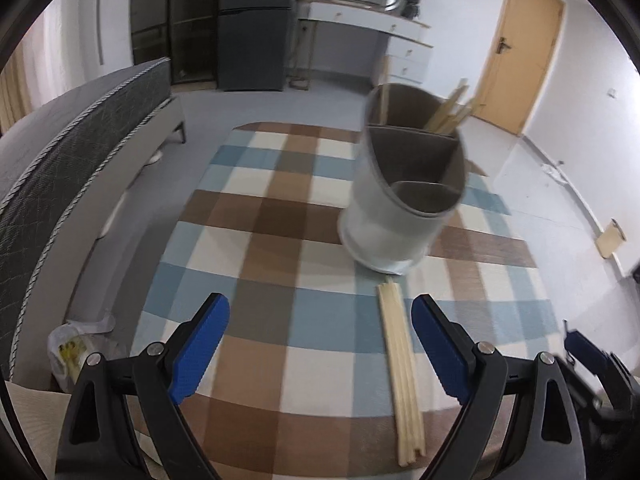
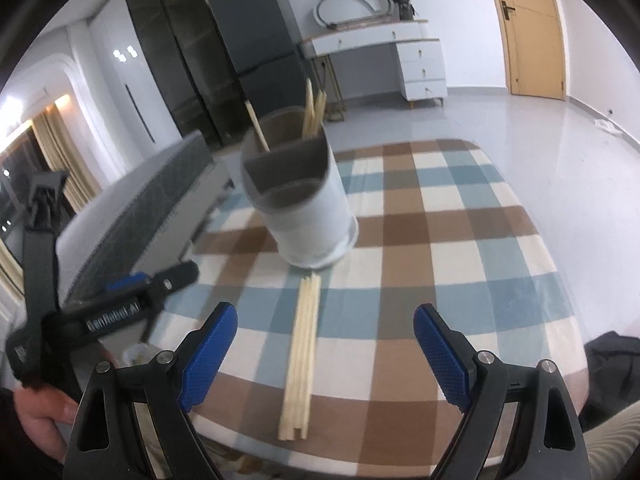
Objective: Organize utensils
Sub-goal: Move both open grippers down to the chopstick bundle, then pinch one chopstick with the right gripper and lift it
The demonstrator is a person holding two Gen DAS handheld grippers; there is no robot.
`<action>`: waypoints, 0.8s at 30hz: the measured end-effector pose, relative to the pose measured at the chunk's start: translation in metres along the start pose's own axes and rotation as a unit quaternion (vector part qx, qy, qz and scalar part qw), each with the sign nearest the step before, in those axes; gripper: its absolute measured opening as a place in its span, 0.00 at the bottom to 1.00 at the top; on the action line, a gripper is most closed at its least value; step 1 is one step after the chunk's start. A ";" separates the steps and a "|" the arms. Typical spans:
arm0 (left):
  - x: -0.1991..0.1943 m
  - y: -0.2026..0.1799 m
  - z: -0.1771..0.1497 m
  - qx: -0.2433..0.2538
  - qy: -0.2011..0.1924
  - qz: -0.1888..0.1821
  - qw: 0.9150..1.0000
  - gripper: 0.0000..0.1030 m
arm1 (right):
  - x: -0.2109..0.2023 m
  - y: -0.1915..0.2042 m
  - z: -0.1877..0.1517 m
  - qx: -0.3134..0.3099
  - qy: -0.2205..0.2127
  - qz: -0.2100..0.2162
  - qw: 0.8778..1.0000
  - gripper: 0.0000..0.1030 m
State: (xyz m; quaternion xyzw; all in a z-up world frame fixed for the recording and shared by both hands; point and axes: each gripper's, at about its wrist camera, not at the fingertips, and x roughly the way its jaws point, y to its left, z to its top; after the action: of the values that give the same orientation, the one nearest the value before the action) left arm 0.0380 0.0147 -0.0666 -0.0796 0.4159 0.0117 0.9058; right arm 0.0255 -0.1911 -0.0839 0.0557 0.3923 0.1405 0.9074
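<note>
A grey round utensil holder [image 1: 400, 200] [image 2: 300, 208] with inner dividers stands on the checked tablecloth [image 1: 280, 240] [image 2: 440, 220]. Several wooden chopsticks [image 1: 448, 116] [image 2: 314, 114] stick out of its far compartment. In front of it a bundle of loose chopsticks [image 1: 402, 372] [image 2: 302, 356] lies flat on the cloth, pointing toward the holder. My left gripper [image 1: 320, 348] hovers open above the cloth, the bundle just inside its right finger. My right gripper [image 2: 326, 356] is open too, with the bundle between its fingers, nearer the left one. Nothing is held.
A grey mattress [image 1: 60, 168] lies to the left of the table, a plastic bag [image 1: 76, 348] on the floor beside it. A fridge [image 2: 256, 52], a white desk [image 2: 384, 48] and a wooden door [image 2: 528, 28] line the far walls. The left gripper's body [image 2: 120, 308] and a hand [image 2: 44, 412] show at the right wrist view's left.
</note>
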 end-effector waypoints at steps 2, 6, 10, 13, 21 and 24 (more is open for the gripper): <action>0.005 0.003 0.002 -0.010 0.003 0.008 1.000 0.87 | 0.009 0.000 0.000 0.000 0.013 -0.004 1.000 0.87; 0.020 0.012 0.005 -0.037 0.028 0.009 0.999 0.87 | 0.026 0.001 0.000 -0.005 0.037 -0.008 0.999 0.87; 0.036 0.022 0.009 -0.068 0.053 0.023 0.996 0.87 | 0.046 0.002 -0.002 -0.009 0.071 -0.017 0.997 0.81; 0.044 0.035 0.015 -0.104 0.065 0.032 0.992 0.87 | 0.062 0.000 -0.002 -0.007 0.099 -0.027 0.995 0.71; 0.057 0.050 0.021 -0.148 0.090 0.026 0.984 0.87 | 0.109 0.003 0.011 -0.028 0.143 -0.043 0.988 0.65; 0.064 0.055 0.019 -0.160 0.107 0.023 0.981 0.87 | 0.129 0.007 0.012 -0.036 0.164 -0.034 0.985 0.49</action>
State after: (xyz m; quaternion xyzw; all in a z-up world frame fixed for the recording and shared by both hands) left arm 0.0891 0.0687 -0.1101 -0.2144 0.5049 0.0904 0.8312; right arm 0.1172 -0.1461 -0.1639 -0.0142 0.5325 0.1304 0.8362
